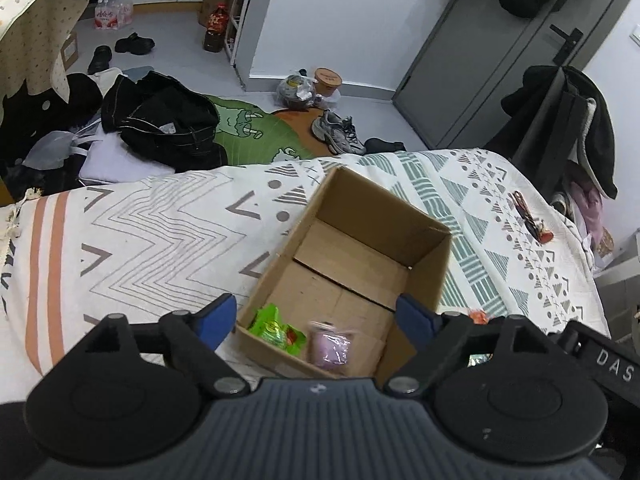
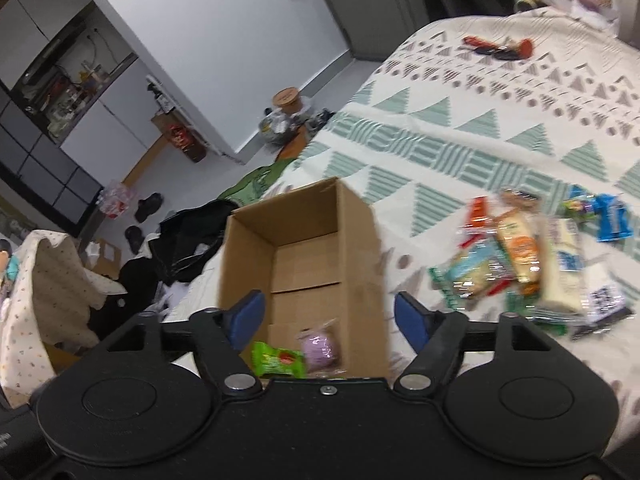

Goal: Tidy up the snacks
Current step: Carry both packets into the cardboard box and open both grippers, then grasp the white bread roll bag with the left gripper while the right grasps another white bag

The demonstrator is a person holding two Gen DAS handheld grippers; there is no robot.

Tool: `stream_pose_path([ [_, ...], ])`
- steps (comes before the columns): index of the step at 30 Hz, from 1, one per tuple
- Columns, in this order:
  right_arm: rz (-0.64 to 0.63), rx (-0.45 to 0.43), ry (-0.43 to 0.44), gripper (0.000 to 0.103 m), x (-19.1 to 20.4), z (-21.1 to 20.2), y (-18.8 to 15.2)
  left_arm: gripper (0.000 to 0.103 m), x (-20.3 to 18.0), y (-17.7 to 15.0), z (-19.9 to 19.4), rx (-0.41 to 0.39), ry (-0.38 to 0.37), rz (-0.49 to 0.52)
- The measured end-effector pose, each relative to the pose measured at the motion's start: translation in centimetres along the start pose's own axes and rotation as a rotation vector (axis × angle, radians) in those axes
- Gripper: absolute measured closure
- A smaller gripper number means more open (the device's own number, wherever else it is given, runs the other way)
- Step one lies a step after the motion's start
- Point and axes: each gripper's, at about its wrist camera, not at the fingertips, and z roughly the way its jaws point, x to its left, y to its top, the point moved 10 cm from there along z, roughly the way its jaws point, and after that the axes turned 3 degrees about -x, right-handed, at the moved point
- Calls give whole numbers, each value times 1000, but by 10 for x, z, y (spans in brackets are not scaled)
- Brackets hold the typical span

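Only legible text: white letters "DAS" on the black device (image 1: 608, 364) just right of the left gripper (image 1: 316, 316).

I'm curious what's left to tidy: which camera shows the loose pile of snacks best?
The right wrist view: the pile of snacks lies in the open on the bedspread, right of the cardboard box. The left wrist view shows only an orange scrap behind its hand-held gripper.

Each black hand-held gripper (image 1: 316, 320) (image 2: 330, 320) has blue fingertips (image 1: 218, 316) (silver pivot screws).
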Motion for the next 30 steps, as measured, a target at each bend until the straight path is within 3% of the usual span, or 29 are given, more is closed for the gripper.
stream_pose_path([
  [7, 0, -25, -48, 13, -35, -22, -3, 17, -24, -19, -9, -21, -22, 26],
  [13, 10, -36, -66, 12, -64, -39, -6, 15, -39, -27, -22, -95, -27, 13],
  [30, 79, -81, -115, 10, -153, -84, -14, 12, -99, -72, -35, -31, -112, 110],
])
